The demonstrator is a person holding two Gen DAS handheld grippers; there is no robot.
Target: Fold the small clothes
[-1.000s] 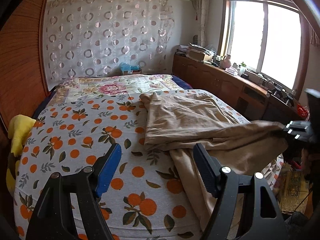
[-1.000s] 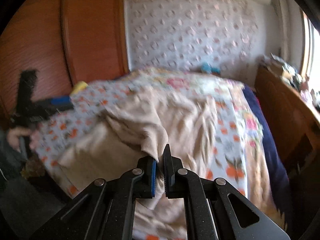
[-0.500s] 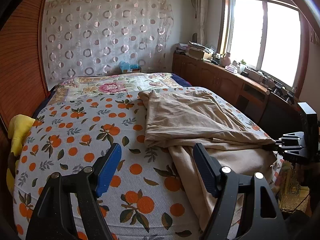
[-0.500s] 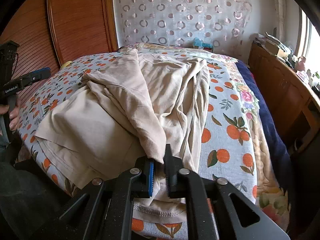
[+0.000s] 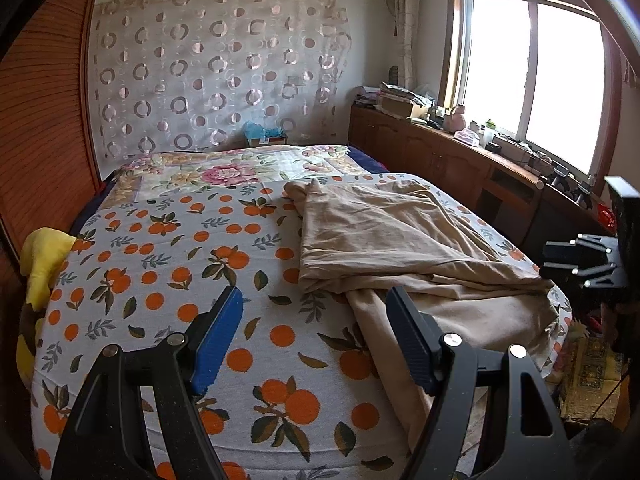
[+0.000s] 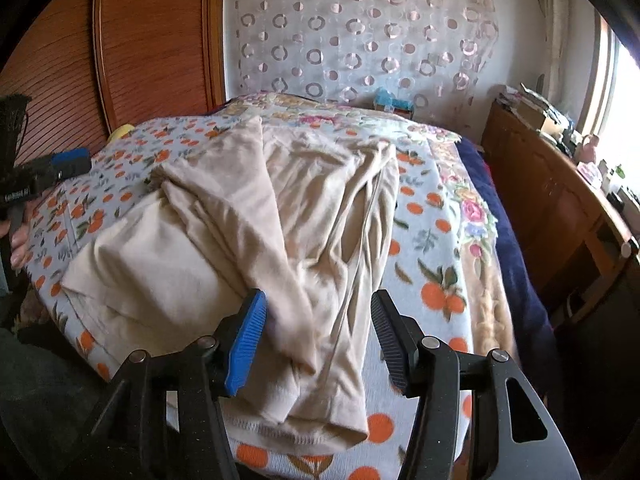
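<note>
First fold laid over, more folding ahead

My right gripper (image 6: 316, 336) has just been spreading its jaws, so the beige garment (image 6: 280, 216) lies free between them, draped over the near corner of the bed (image 5: 168, 264). My left gripper (image 5: 312, 336) hangs wide apart over bare orange-print quilt, pinching nothing. Soft, thin knit, rumpled, one flap doubled diagonally, stitched hem hanging over the edge; I'd say barely halfway.

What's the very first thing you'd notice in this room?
Probably the bedspread covered in bright oranges, filling the middle of both views. A rumpled beige garment lies across it, half folded. The right hand-held gripper hangs open just over its near edge.
</note>
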